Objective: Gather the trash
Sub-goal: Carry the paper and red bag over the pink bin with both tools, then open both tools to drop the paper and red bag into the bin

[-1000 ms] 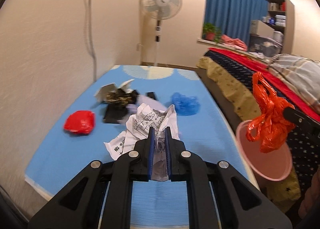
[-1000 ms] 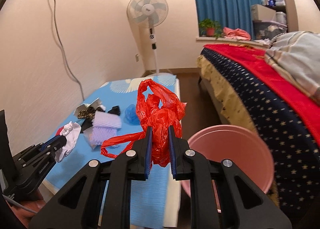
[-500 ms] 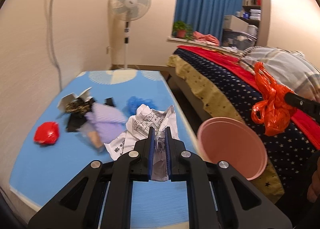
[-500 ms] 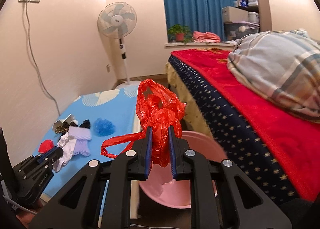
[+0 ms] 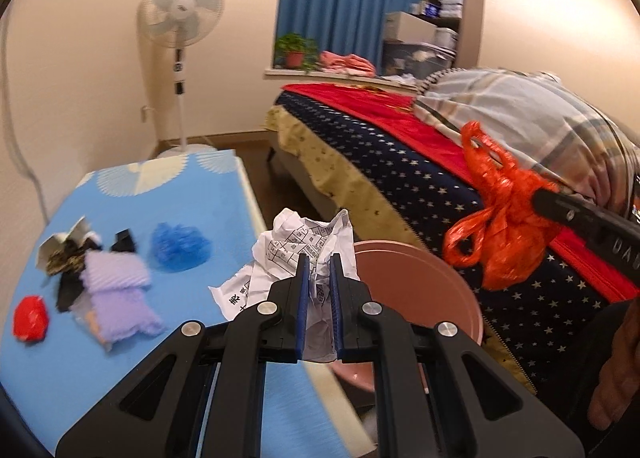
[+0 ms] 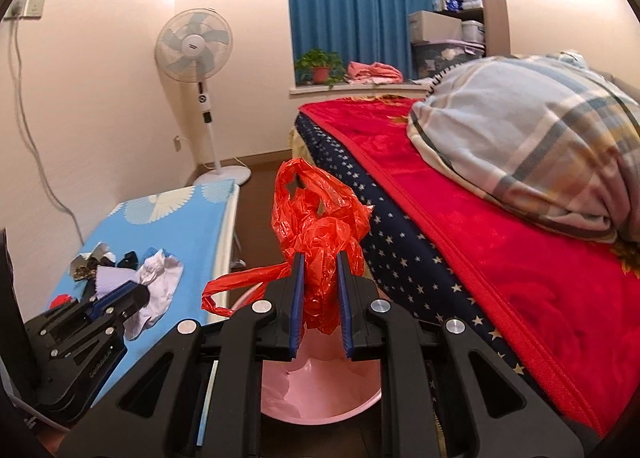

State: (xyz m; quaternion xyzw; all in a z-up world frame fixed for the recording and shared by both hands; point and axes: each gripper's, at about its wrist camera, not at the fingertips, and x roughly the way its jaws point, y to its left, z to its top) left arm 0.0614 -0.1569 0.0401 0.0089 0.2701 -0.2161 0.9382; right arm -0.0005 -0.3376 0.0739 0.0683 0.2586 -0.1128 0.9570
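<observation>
My left gripper [image 5: 319,270] is shut on a crumpled white printed paper [image 5: 296,246], held above the right edge of the blue table [image 5: 120,358], beside the pink bucket [image 5: 420,286]. My right gripper [image 6: 319,270] is shut on a crumpled red plastic bag [image 6: 320,226] and holds it over the pink bucket [image 6: 312,390]. The red bag [image 5: 500,226] also shows at the right of the left wrist view. On the table lie a blue bag [image 5: 180,248], a purple cloth [image 5: 116,290], a small red wad [image 5: 30,318] and dark wrappers [image 5: 68,258].
A bed [image 6: 500,250] with a red blanket and a plaid pillow [image 6: 528,154] runs along the right. A standing fan [image 6: 194,46] stands at the far wall. A narrow floor strip separates table and bed.
Both grippers have swung right, away from the table's middle toward the bucket and bed. The red bag now hangs over the bucket; the paper is near its rim. Both grips are unchanged.
</observation>
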